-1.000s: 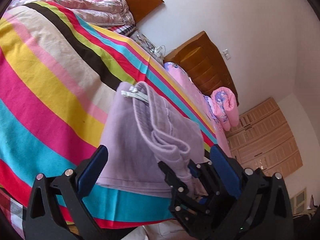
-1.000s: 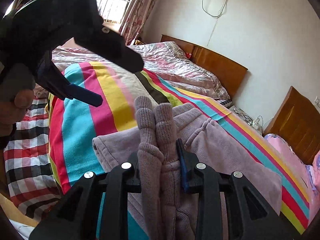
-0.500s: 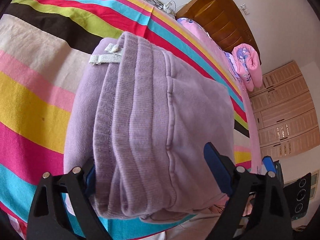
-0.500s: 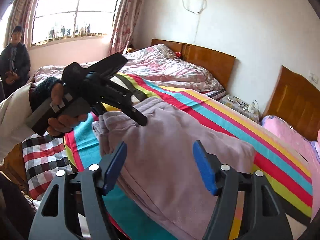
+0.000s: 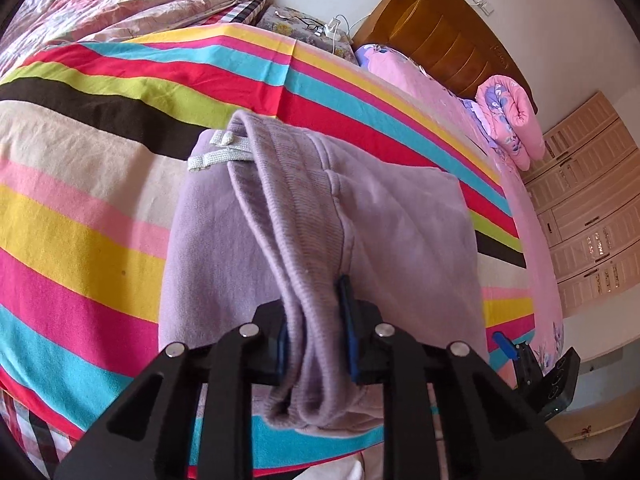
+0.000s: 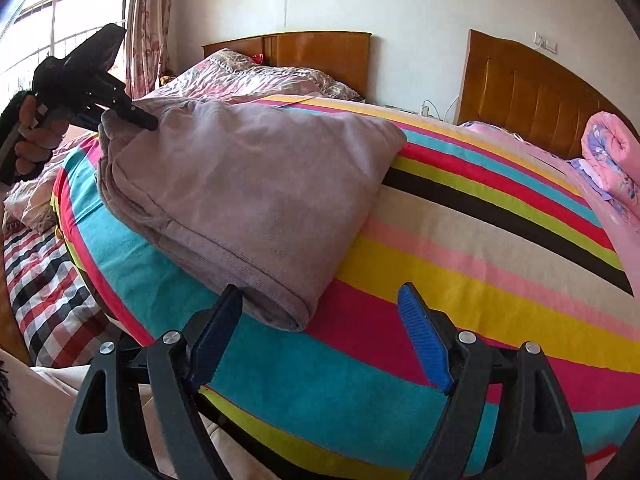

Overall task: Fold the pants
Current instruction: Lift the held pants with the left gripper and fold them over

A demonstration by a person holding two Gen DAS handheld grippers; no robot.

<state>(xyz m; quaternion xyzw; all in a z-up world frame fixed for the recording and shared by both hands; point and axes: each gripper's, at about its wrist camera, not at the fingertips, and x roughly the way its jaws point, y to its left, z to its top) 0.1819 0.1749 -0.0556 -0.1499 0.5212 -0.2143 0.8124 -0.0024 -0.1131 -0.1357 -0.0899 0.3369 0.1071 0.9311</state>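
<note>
Folded lilac pants (image 5: pixel 400 240) lie on the striped blanket (image 5: pixel 80 220), with a pale drawstring (image 5: pixel 218 156) at the far end. My left gripper (image 5: pixel 314 312) is closing: both blue pads press a ribbed band of the pants bunched between them. In the right wrist view the same gripper (image 6: pixel 136 118) bites the far left corner of the pants (image 6: pixel 248 184), held by a hand (image 6: pixel 32 136). My right gripper (image 6: pixel 320 292) stands open at the pants' near corner, its pads touching nothing.
A rolled pink quilt (image 6: pixel 612 160) lies on the second bed at the right. Wooden headboards (image 6: pixel 520 92) stand against the wall. A floral quilt (image 5: pixel 120 0) covers the far end, and a checked sheet (image 6: pixel 44 272) hangs at the left edge. A wardrobe (image 5: pixel 588 208) stands beyond.
My right gripper let go of the ribbed cuffs, opened and drew back to the right. My left gripper came down over the folded pants and closed on the ribbed band.
</note>
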